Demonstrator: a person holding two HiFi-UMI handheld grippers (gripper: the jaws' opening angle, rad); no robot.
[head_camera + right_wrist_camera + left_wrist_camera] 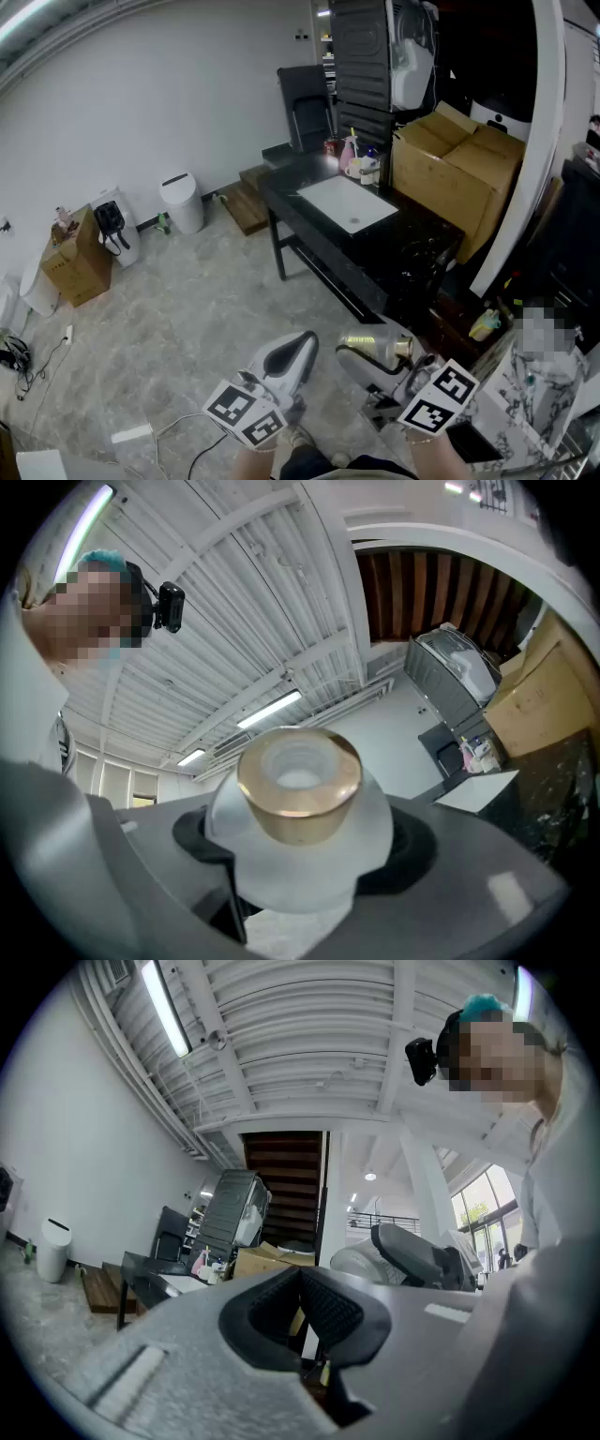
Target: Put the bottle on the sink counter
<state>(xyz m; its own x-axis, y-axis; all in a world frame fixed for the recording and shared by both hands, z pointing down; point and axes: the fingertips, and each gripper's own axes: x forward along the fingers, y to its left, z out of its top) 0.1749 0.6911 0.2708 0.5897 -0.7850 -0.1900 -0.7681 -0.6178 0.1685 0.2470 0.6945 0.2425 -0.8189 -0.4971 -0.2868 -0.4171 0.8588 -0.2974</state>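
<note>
Here the right claw (298, 860) grips the frosted white, gold-collared bottle (300, 794) round its stiff, probably slippery shoulder, likely light; the left claw (302, 1283) is clenched, empty.

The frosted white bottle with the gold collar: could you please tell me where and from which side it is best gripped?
Take the frosted white bottle round its rounded body, just below the gold collar, with one jaw on each side. The right claw grips it so now, from the neck end; the wide body fills the jaws, while the smooth, narrower collar would probably slip.
</note>
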